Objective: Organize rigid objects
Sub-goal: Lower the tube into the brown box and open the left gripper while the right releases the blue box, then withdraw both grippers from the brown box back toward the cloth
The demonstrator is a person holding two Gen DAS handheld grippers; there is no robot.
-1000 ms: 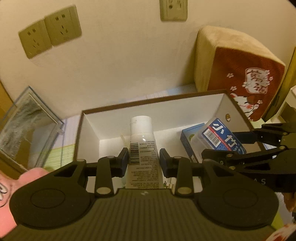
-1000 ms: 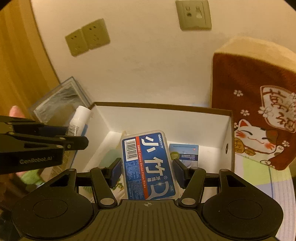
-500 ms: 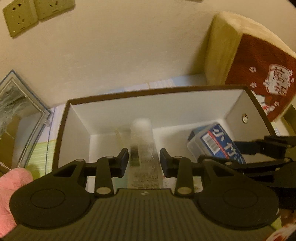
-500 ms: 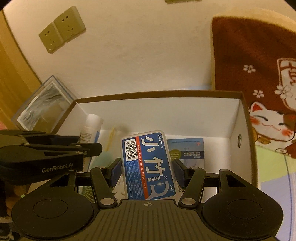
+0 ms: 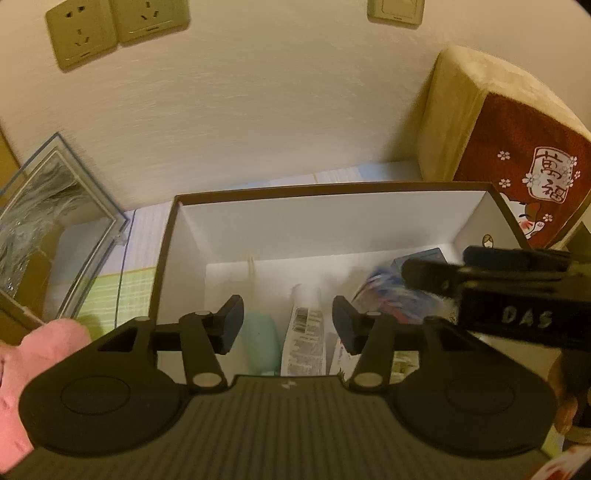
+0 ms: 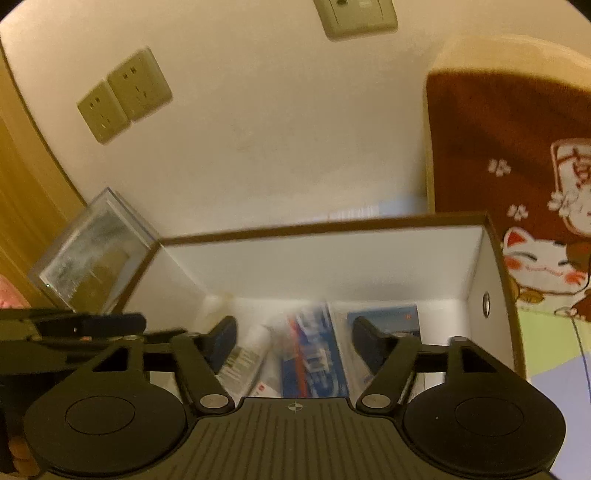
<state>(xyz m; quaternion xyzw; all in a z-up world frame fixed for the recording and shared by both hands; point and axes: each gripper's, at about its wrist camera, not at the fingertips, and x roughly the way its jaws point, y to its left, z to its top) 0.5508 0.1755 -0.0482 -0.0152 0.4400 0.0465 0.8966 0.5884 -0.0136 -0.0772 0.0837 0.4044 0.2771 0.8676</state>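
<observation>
Our left fingers (image 5: pixel 231 323) have just spread, and the tube (image 5: pixel 304 338) lies loose between them, low centre in the box (image 5: pixel 325 221), long axis running away from us (right gripper (image 6: pixel 293 343) likewise opening over its blurred blue case (image 6: pixel 314 354)).

one box (image 5: pixel 332 221), three wall sockets (image 5: pixel 85 35), two tongs (image 5: pixel 288 325).

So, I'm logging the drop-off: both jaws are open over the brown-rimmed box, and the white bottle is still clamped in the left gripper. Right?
Not quite. The left wrist view shows the left gripper with its jaws just opened and clear of the white bottle, which lies loose in the box. The rest holds: the right gripper has also just opened, with the blue floss box free between its jaws.
</observation>
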